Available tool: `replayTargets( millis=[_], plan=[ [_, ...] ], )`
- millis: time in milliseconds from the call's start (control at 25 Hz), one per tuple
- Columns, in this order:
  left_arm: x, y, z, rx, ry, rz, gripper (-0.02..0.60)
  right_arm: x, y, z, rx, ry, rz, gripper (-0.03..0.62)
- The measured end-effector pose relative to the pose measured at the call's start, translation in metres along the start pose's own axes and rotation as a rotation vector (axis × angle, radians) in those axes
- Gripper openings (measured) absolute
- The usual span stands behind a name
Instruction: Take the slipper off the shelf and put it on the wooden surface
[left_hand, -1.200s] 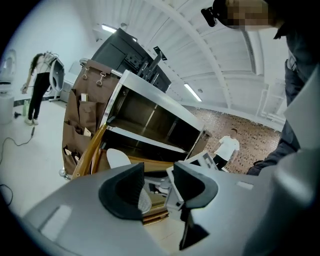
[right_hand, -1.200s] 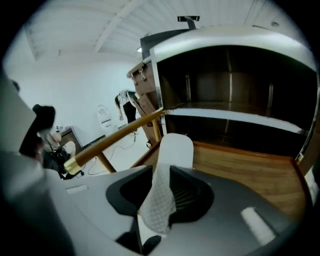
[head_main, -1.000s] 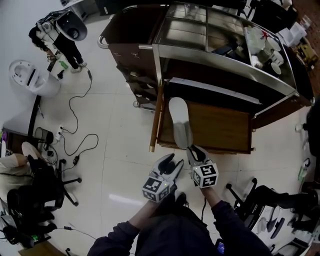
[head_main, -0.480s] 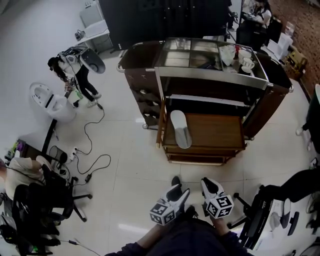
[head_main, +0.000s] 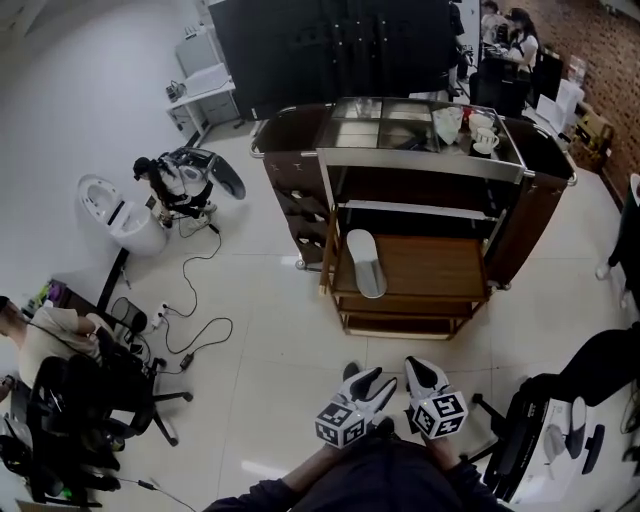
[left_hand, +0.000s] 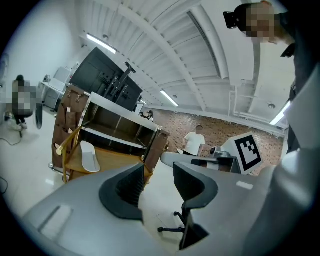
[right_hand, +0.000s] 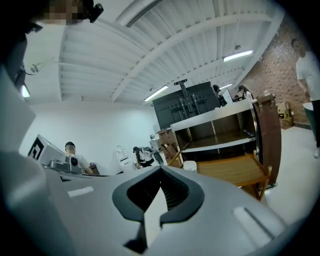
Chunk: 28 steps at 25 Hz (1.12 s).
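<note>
On light-brown wooden pull-out surface (head_main: 440, 268) of dark-brown service cart (head_main: 300, 165): white flat slipper (head_main: 365, 262). Lies flat, long axis front to back, close to left edge of that wood. Metal shelf (head_main: 420, 210) just above and behind it. Well apart from both grippers, touched by neither.

At bottom of head view, close to body: left grey gripper with marker cube (head_main: 376, 384) and right grey gripper with marker cube (head_main: 424, 370). Side by side, near each other, both pointing toward cart, over glossy white tiled floor (head_main: 260, 340).

Left one: released, jaws apart, only floor and black chair base seen through gap, nothing held. Slipper seen off to left of jaws in left gripper view, on the wood.

Right one: clenched, jaw tips meeting, nothing pinched. Cart ahead and to right in right gripper view.

On cart top, right end: white cups (head_main: 482, 132).

Left of cart on floor: loose black cables (head_main: 190, 300), white toilet-shaped unit (head_main: 115, 215), grey-black machine (head_main: 190, 180) just beside it.

Bottom left: black office chair (head_main: 80, 400).

Behind cart: tall black panel (head_main: 330, 50).

Far off in left gripper view: person in white shirt (left_hand: 192, 142) by red brick wall (left_hand: 220, 125).
</note>
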<state>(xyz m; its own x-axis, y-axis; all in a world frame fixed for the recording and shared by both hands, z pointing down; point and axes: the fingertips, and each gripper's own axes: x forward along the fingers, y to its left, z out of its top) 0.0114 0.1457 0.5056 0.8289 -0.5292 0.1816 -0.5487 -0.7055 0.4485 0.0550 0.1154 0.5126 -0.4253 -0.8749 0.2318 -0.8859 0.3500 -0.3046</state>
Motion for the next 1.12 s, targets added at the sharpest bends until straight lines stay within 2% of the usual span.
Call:
replayTargets(
  millis=[160, 480, 1120],
  plan=[
    [-0.008, 0.005, 0.008, -0.012, -0.04, 0.043, 0.196, 0.0, 0.003, 0.001, -0.01, 0.003, 0.022, 0.002],
    [-0.012, 0.013, 0.014, 0.004, -0.04, 0.066, 0.195, 0.0, 0.0, 0.01, -0.001, -0.028, 0.03, 0.002],
    [0.007, 0.016, 0.023, 0.005, -0.04, 0.043, 0.193, 0.0, -0.019, 0.014, 0.012, -0.033, 0.005, 0.002]
  ],
)
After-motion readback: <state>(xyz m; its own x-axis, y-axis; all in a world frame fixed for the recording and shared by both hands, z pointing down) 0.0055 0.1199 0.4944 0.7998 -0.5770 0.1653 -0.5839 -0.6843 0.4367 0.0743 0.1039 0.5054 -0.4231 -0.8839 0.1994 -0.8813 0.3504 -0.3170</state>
